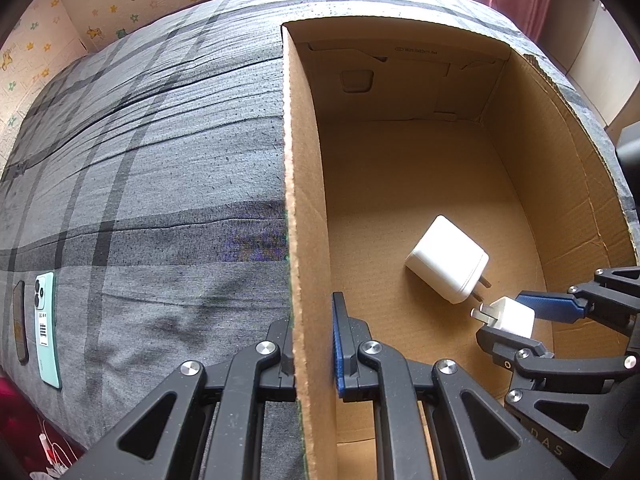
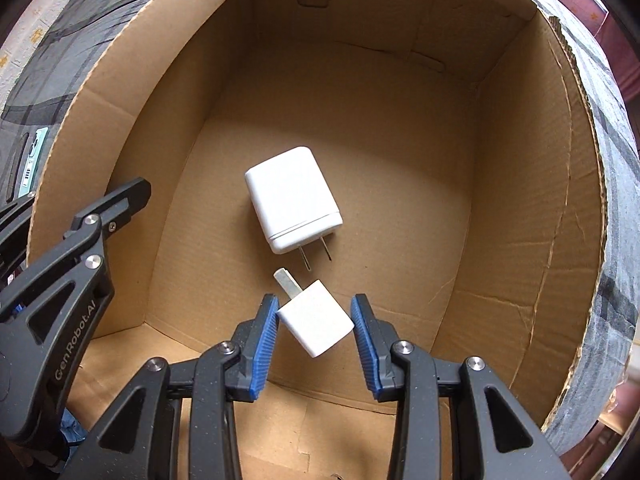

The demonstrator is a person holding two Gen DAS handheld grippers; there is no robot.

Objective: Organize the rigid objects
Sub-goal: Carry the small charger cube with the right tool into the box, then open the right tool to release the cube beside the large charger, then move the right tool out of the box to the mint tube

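I am reading "GenRobot.AI" on left gripper (image 2: 132, 196), clamping box wall (image 1: 298, 200) | right gripper (image 2: 316, 320) gripping small charger (image 2: 316, 318) | two chargers counted, big charger (image 2: 292, 196) lying at centre.

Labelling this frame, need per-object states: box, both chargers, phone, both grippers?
Brown cardboard box: open-topped, on the grey plaid bedcover.
Large white plug charger: lying on box floor.
Small white plug charger: tilted, gripped, inside box.
Mint-green phone: face down on the bedcover.
Left gripper: shut on box wall.
Right gripper: shut on small charger.
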